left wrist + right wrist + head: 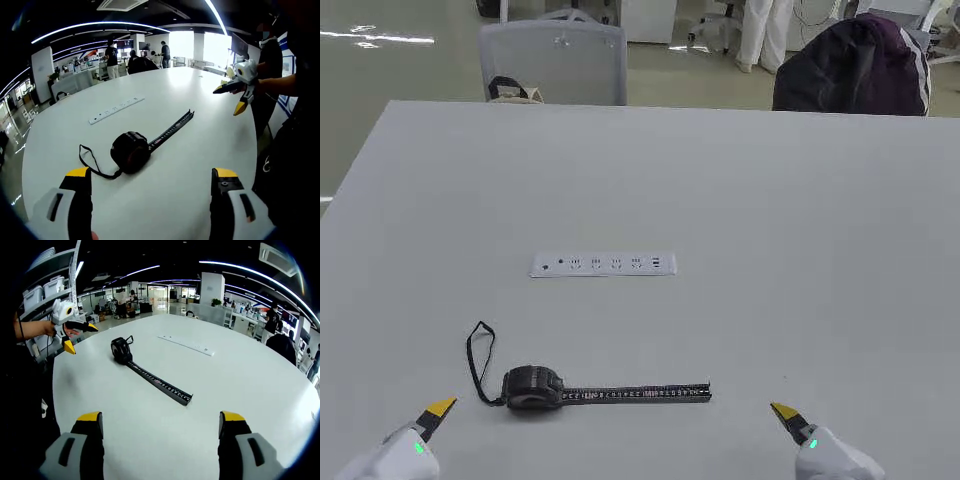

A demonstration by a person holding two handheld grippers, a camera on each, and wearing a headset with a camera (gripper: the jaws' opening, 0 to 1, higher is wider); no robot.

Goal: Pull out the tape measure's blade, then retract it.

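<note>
A black tape measure (532,387) lies on the white table (720,200) near the front edge, its dark blade (640,394) pulled out to the right and lying flat. A black wrist strap (478,355) loops off its left side. My left gripper (438,413) hovers at the lower left, open and holding nothing, just left of the case (131,151). My right gripper (788,416) is open at the lower right, a short way past the blade's tip (184,399). In the right gripper view the case (120,349) sits far from the jaws.
A white power strip (603,264) lies flat on the table behind the tape measure. A grey chair (554,62) and a chair draped with a dark jacket (855,66) stand at the table's far edge. People stand in the office beyond.
</note>
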